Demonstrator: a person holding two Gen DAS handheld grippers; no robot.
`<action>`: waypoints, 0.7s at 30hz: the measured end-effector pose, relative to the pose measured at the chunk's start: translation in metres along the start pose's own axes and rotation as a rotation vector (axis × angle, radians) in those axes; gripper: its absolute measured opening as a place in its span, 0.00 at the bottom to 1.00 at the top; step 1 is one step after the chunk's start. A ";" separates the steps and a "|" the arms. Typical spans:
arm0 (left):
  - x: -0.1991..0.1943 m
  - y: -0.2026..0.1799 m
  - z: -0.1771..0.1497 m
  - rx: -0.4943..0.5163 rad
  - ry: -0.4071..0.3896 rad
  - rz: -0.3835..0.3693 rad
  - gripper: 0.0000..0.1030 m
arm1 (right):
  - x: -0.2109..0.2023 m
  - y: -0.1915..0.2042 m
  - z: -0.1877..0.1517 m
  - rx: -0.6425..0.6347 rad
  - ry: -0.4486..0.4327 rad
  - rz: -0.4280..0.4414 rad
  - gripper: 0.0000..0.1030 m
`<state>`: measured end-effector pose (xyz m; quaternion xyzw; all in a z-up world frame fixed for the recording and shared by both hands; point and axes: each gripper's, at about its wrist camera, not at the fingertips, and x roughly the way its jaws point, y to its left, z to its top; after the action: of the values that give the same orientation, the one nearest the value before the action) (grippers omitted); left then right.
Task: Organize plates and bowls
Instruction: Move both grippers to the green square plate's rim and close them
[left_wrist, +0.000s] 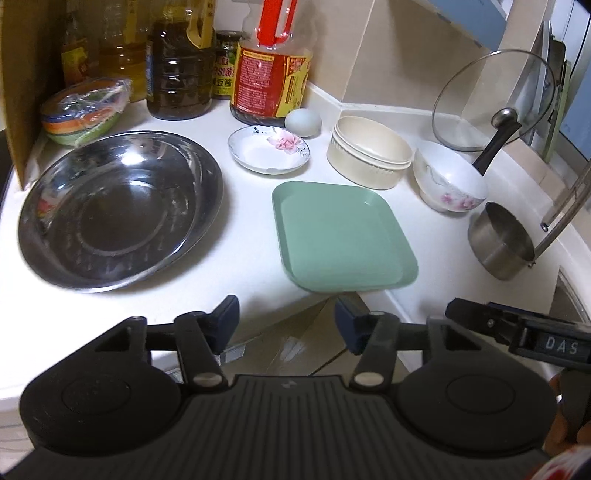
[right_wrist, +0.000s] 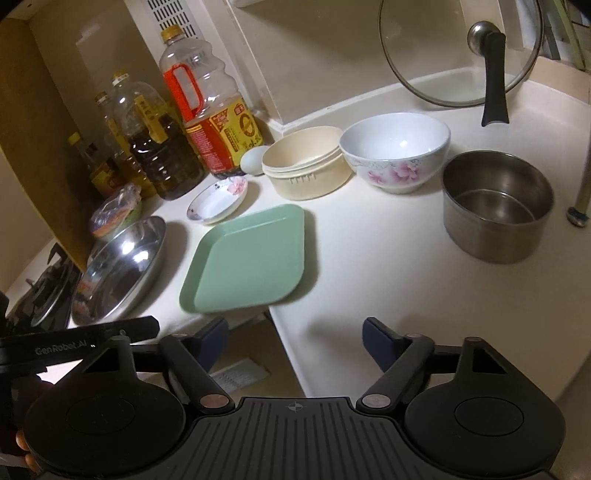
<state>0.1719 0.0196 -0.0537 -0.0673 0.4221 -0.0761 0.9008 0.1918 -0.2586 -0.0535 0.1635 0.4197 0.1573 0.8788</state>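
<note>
A green square plate (left_wrist: 341, 236) (right_wrist: 247, 258) lies at the counter's front edge, its near corner slightly over the edge. A large steel dish (left_wrist: 118, 208) (right_wrist: 120, 269) lies to its left. Behind are a small floral saucer (left_wrist: 267, 149) (right_wrist: 218, 201), a cream bowl stack (left_wrist: 369, 151) (right_wrist: 306, 166), a white floral bowl (left_wrist: 448, 182) (right_wrist: 395, 151) and a small steel pot (left_wrist: 500, 240) (right_wrist: 496, 205). My left gripper (left_wrist: 286, 321) is open and empty, just short of the green plate. My right gripper (right_wrist: 295, 341) is open and empty, at the counter edge.
Oil bottles (left_wrist: 179, 62) (right_wrist: 214, 107) and a jar (left_wrist: 225, 62) line the back left. An egg (left_wrist: 303, 122) (right_wrist: 255, 158) lies by them. Wrapped colored bowls (left_wrist: 85, 110) sit far left. A glass lid (left_wrist: 491, 99) (right_wrist: 461, 48) leans on the wall. A stove (right_wrist: 40, 291) is left.
</note>
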 end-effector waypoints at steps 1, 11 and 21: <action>0.004 0.000 0.002 0.011 -0.001 0.003 0.45 | 0.004 -0.001 0.002 0.007 0.000 0.000 0.73; 0.038 0.006 0.020 0.029 0.009 0.000 0.29 | 0.043 -0.009 0.020 0.057 -0.035 -0.010 0.51; 0.061 0.009 0.030 0.036 0.029 0.006 0.28 | 0.074 -0.010 0.031 0.055 -0.028 -0.016 0.34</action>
<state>0.2342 0.0183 -0.0816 -0.0485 0.4338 -0.0819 0.8960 0.2619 -0.2421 -0.0903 0.1864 0.4129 0.1363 0.8810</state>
